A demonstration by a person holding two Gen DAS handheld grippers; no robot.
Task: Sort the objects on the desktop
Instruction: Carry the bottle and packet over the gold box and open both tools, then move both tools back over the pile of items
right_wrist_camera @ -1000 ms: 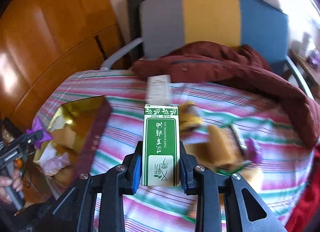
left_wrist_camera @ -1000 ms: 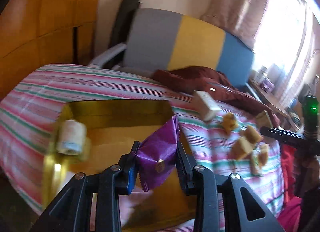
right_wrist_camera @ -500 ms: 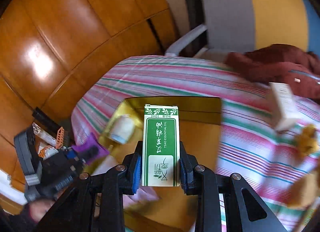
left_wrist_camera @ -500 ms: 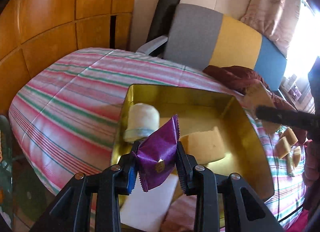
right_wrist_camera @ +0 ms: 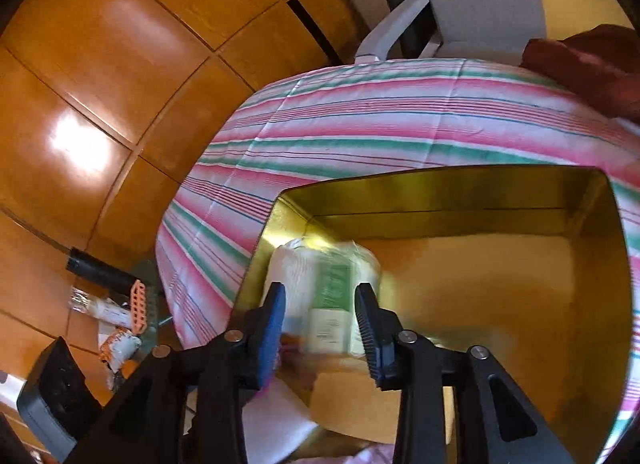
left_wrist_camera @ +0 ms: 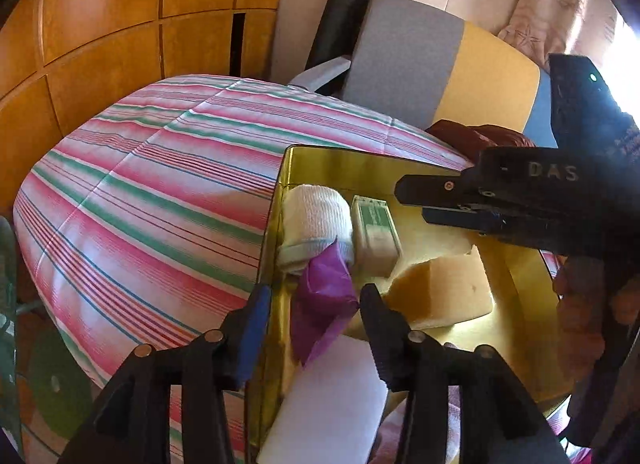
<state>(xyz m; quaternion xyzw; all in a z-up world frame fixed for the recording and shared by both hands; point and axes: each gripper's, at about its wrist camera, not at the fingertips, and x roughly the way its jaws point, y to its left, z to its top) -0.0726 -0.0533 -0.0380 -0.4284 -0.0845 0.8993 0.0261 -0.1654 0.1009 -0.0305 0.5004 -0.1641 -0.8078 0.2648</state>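
Over the gold tray, I am at the drop step with both hands. My left gripper has its jaws opening; the purple packet sits loose between them, no pad pressing, tipping toward the white roll at 12 o'clock. My right gripper is opening too, and the green box has left it, blurred, lying beside the roll. Next, I judge, both grippers should lift clear and head back toward 3 o'clock for whatever remains on the striped cloth.
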